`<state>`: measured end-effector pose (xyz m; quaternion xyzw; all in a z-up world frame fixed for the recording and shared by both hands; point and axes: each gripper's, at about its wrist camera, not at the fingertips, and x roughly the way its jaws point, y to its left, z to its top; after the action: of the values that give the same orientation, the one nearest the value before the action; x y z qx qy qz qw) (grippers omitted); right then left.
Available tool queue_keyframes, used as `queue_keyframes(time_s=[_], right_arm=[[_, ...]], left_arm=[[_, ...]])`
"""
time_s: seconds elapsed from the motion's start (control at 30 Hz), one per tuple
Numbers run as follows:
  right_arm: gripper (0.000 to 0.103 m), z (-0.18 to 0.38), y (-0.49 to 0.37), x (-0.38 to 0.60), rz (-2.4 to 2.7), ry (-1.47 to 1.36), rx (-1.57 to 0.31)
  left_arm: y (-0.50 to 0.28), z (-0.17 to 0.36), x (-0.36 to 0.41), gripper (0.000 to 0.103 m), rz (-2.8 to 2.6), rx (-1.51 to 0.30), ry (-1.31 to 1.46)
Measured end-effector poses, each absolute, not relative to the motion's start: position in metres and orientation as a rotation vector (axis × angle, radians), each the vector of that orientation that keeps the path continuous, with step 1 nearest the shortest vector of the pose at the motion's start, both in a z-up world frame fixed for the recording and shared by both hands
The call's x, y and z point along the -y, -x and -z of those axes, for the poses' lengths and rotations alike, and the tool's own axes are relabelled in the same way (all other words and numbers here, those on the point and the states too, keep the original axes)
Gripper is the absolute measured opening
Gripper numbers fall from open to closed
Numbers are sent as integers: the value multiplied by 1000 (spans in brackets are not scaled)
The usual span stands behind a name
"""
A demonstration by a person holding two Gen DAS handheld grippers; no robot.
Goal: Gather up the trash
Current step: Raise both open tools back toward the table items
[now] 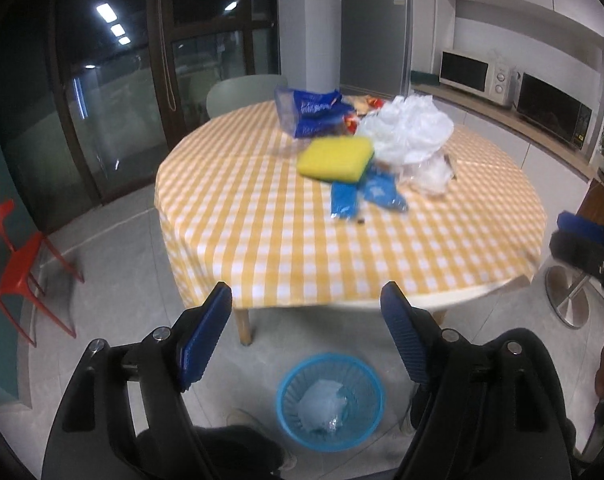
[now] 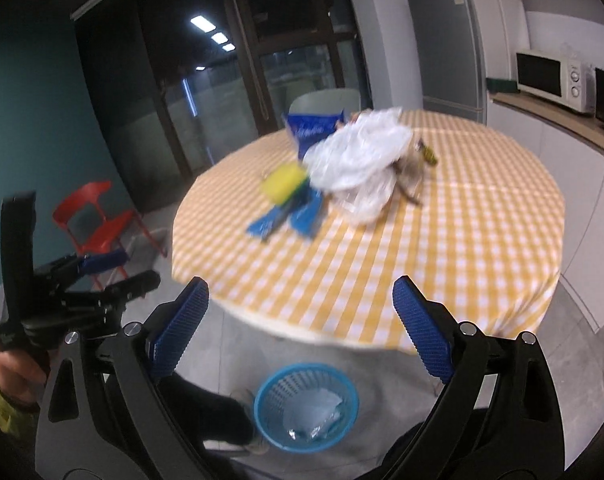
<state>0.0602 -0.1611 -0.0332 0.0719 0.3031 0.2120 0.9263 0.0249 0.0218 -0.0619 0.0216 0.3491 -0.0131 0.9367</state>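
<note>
While both tongs, left (image 1: 306, 340) and right (image 2: 299, 336), gape empty: bin (image 1: 330, 400) holds 1 wad; bags (image 1: 406, 132), wrappers (image 1: 366, 196) remain on counter (image 1: 261, 216).

Both wrist views look down-forward from off table (image 1: 237, 216) edge; share table, blue basket (image 2: 306, 408).

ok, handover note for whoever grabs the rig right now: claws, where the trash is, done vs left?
Left claw: open, empty, held short of the table's near edge.
Right claw: open, empty, also short of the table.
Bin: blue basket on the floor below the claws, one pale crumpled piece already inside.
On the checked table: white plastic bag, yellow sponge, flat blue wrappers, blue snack bag, all clustered toward the far side.
Left: the whole pile.
</note>
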Motion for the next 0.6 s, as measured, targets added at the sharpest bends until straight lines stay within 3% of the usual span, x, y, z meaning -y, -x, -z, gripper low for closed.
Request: queue_keyframes(time_s=[0.6], right_arm=[[89,26,-162,198,-390,-226,-612]], left_arm=[[-89,52,18,77,37,-717,-116]])
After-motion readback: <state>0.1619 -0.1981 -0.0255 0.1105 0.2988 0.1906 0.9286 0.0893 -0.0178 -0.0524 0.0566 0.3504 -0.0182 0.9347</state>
